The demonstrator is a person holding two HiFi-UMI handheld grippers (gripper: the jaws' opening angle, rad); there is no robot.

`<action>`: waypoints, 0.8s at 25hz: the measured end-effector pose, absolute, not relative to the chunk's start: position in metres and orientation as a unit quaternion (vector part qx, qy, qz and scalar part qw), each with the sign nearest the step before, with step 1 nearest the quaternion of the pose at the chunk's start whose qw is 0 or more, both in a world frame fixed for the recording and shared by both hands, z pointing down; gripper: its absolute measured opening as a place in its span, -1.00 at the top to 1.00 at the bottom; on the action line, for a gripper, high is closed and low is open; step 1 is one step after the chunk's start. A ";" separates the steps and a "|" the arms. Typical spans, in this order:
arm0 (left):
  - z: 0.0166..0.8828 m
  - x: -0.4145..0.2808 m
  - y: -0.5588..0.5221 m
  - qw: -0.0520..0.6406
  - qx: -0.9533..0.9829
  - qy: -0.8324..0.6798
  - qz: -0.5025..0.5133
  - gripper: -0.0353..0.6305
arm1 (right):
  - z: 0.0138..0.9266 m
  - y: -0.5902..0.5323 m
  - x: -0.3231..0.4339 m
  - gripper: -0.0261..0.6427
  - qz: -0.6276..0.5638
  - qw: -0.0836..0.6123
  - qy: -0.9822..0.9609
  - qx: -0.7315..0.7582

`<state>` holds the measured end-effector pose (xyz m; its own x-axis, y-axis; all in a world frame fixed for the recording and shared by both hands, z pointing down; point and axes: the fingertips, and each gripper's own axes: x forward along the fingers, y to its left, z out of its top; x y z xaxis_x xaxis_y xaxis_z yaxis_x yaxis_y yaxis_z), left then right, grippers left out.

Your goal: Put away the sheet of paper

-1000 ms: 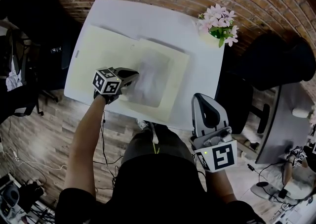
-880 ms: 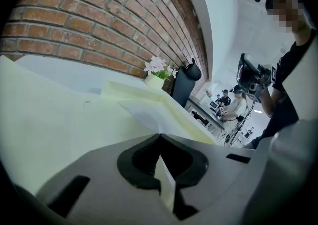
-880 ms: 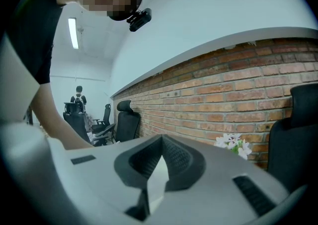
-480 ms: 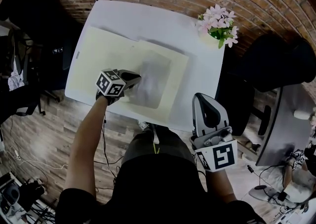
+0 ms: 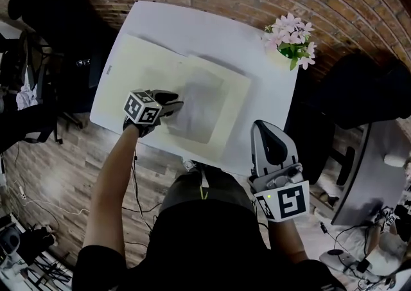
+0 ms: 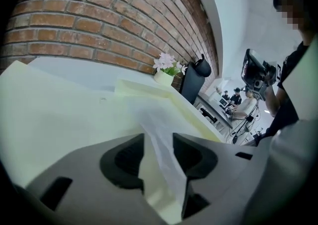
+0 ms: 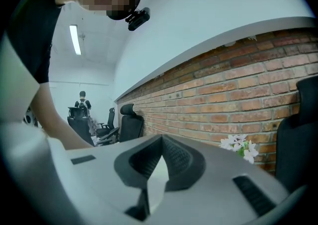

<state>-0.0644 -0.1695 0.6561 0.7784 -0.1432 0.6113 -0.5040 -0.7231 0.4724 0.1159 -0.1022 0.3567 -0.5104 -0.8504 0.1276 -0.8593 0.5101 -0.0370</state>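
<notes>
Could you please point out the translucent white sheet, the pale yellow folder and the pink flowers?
translucent white sheet of paper [image 5: 200,106]: head view, its middle.
pale yellow open folder [image 5: 138,68]: head view, bare left panel.
pink and white flowers [image 5: 292,31]: head view, the blossom cluster.

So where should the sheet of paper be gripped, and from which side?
By its near left edge, coming low from the person's side. The sheet of paper lies flat and limp on the open folder, so only an edge offers a pinch. That edge rises between the jaws of the left gripper, which have just been opening.
</notes>
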 end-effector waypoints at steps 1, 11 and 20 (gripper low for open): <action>0.657 -0.068 -0.171 0.324 0.883 -0.193 0.279 0.26 | 0.356 -0.103 0.115 0.88 0.047 0.045 -0.869 0.490; 0.633 -0.076 -0.182 0.276 0.883 -0.256 0.282 0.37 | 0.356 -0.108 0.107 0.88 0.043 0.045 -0.881 0.469; 0.581 -0.092 -0.190 0.236 0.878 -0.340 0.240 0.78 | 0.343 -0.105 0.084 0.88 0.024 0.039 -0.896 0.442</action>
